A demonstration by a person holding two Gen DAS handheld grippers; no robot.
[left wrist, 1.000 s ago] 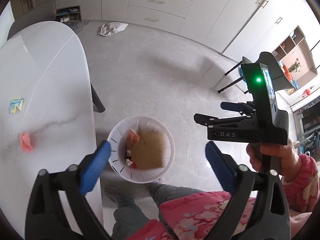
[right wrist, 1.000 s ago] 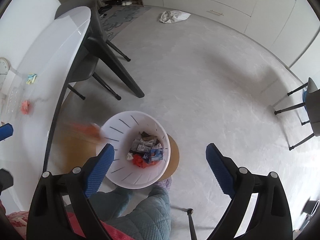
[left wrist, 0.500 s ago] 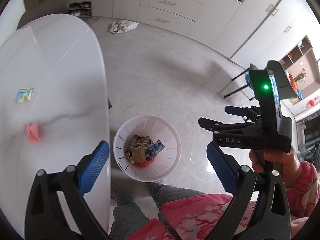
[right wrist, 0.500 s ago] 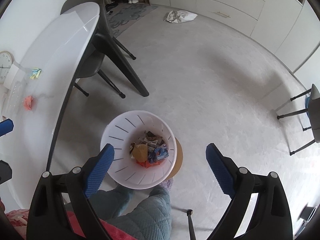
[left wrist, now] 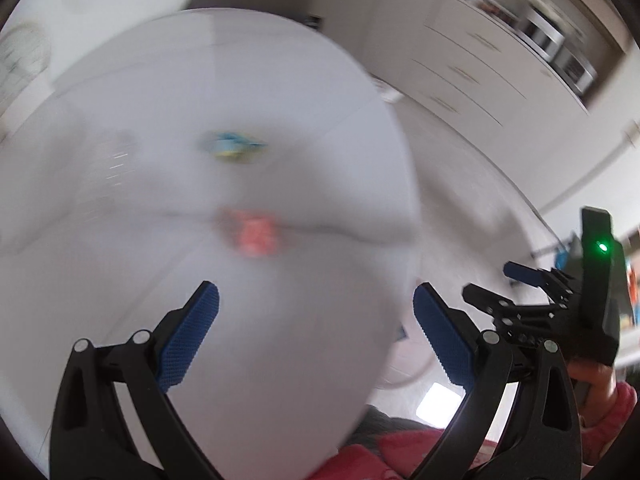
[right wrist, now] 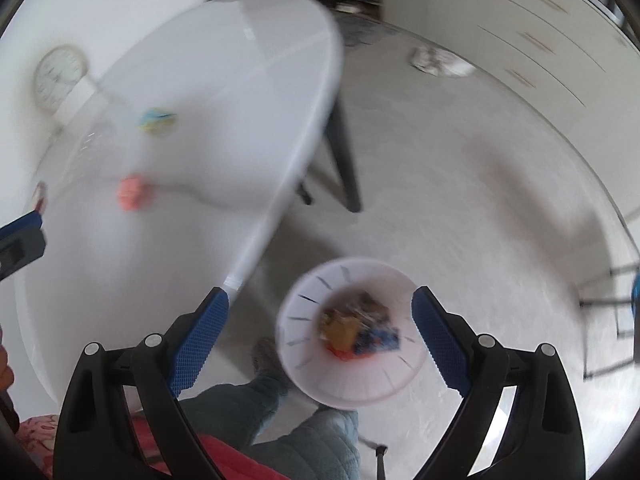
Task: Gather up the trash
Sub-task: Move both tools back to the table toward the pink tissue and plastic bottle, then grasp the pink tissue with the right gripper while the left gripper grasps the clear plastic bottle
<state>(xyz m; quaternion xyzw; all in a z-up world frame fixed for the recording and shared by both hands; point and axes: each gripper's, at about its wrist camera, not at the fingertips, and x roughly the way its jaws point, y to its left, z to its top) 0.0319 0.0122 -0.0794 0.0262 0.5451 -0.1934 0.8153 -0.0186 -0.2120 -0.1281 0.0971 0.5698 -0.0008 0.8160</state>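
The left gripper (left wrist: 316, 320), with its blue ribbed pads spread wide and nothing held between them, is poised above the white oval tabletop (left wrist: 120, 240). Just ahead of its open jaws, slightly left of centre, a small crumpled pink scrap (left wrist: 256, 236) lies on the surface; farther ahead a blue-and-yellow wrapper (left wrist: 234, 148) is seen, though both are blurred. The right gripper (right wrist: 320, 320) is likewise wide open and empty, with the white round slotted waste bin (right wrist: 312, 376) on the floor directly between its fingers, already holding mixed litter. The pink scrap is judged the nearer target. For a clean pick, the left jaws should be centred over it, lowered until the pads nearly brush the tabletop, then closed gently so the light scrap is not pushed away.
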